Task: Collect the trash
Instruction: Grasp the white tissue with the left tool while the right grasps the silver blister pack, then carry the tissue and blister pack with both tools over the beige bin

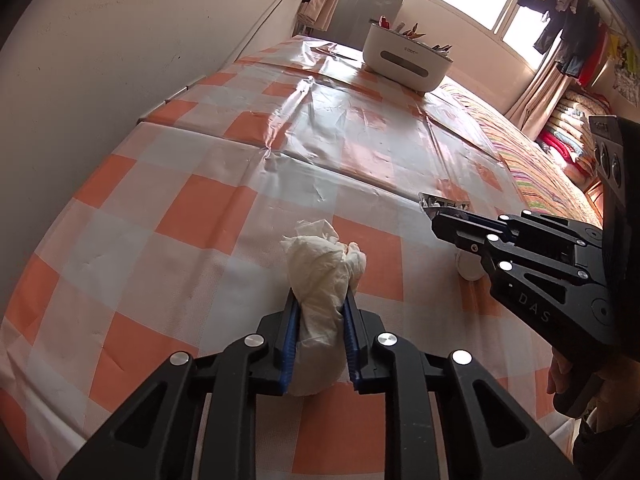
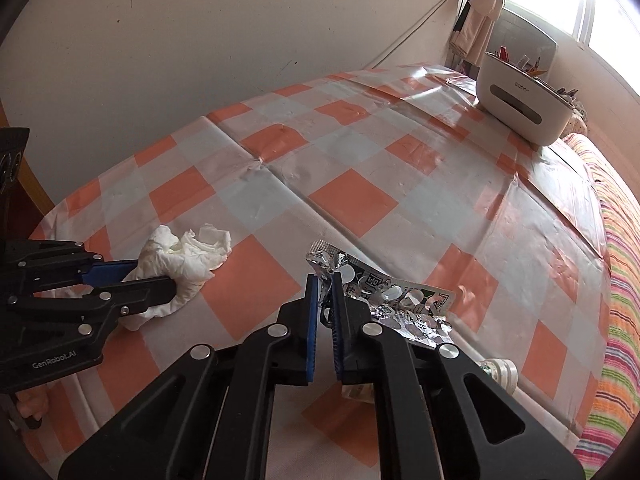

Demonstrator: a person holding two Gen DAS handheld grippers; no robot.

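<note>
My left gripper [image 1: 322, 300] is shut on a crumpled white tissue [image 1: 324, 264] and holds it just over the orange-and-white checked tablecloth [image 1: 192, 200]. The right wrist view shows the same tissue [image 2: 180, 256] in the left gripper [image 2: 168, 276] at the left. My right gripper [image 2: 326, 280] is shut on a crumpled silver blister pack [image 2: 400, 300], which sticks out to the right of its fingers. In the left wrist view the right gripper [image 1: 434, 222] comes in from the right with the foil [image 1: 442, 203] at its tip.
A white tabletop bin [image 1: 404, 60] with colourful scraps in it stands at the table's far end by the window; it also shows in the right wrist view [image 2: 520, 104]. A small white bottle [image 2: 502, 372] lies at the near right edge. A striped bed cover [image 2: 616, 280] runs along the right.
</note>
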